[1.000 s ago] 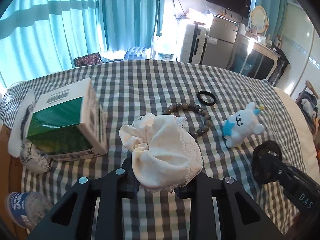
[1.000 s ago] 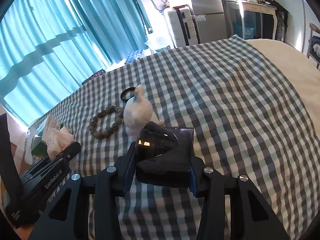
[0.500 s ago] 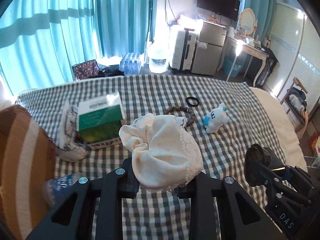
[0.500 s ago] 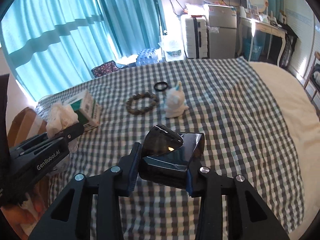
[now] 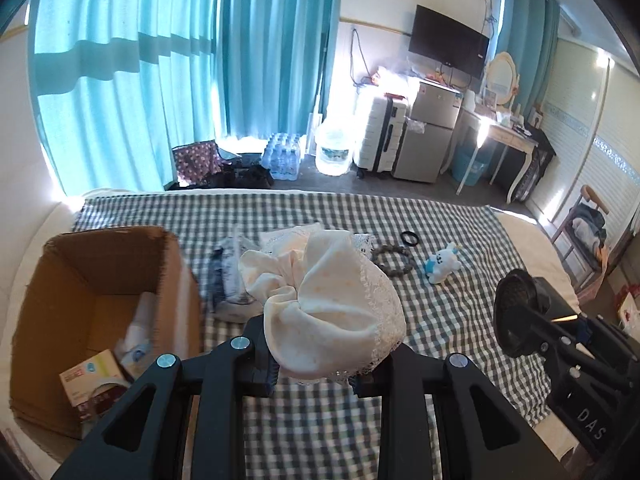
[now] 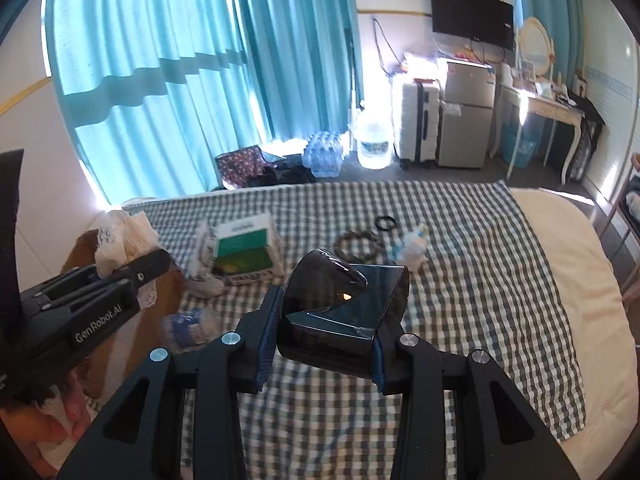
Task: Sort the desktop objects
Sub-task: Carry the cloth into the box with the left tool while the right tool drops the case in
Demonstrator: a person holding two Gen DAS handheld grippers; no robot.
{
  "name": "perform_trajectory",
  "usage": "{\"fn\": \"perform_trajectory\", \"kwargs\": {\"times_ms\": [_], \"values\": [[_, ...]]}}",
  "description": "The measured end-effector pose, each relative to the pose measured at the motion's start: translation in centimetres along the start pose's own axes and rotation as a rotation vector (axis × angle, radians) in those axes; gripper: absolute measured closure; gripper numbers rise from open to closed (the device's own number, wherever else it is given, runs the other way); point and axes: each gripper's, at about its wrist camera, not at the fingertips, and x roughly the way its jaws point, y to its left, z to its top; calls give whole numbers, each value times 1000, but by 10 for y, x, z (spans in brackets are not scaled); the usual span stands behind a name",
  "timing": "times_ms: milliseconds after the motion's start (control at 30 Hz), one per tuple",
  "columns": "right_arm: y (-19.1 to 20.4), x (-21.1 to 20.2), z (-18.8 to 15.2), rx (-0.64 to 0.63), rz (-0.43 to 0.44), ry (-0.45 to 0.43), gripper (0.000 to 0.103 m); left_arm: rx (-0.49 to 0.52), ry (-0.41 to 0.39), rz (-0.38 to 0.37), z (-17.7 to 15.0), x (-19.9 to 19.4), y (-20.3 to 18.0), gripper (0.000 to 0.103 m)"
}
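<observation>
Now the left gripper (image 5: 314,376) pinches a soft cream cloth with lace (image 5: 320,300) and holds it up above the checked blanket (image 5: 460,320). To the left of it sits an open cardboard box (image 5: 100,264) (there are a few small packs down inside it).

The right gripper (image 6: 326,354) squeezes a shiny black object (image 6: 344,316) between its two blue pads (image 6: 267,328), up in the air over the blanket.

Farther away on the blanket lie a bead bracelet (image 5: 392,260), a thin black ring (image 5: 409,238) and a little white plush toy with blue on it (image 5: 442,268), all near each other on the right side. A green and white box (image 6: 244,250) rests on the blanket to the left, beside some crumpled wrapping (image 5: 228,280). Blue curtains (image 5: 180,80) hang at the far end of the room.
</observation>
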Motion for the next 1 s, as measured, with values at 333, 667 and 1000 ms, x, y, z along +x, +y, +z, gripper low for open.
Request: {"fn": "perform_trajectory", "kwargs": {"times_ms": [333, 667, 1000], "values": [[96, -7, 27, -99, 91, -40, 66, -29, -36, 86, 12, -40, 89, 77], [205, 16, 29, -200, 248, -11, 66, -73, -7, 156, -12, -45, 182, 77], [258, 74, 4, -208, 326, 120, 66, -171, 77, 125, -52, -14, 230, 75]]}}
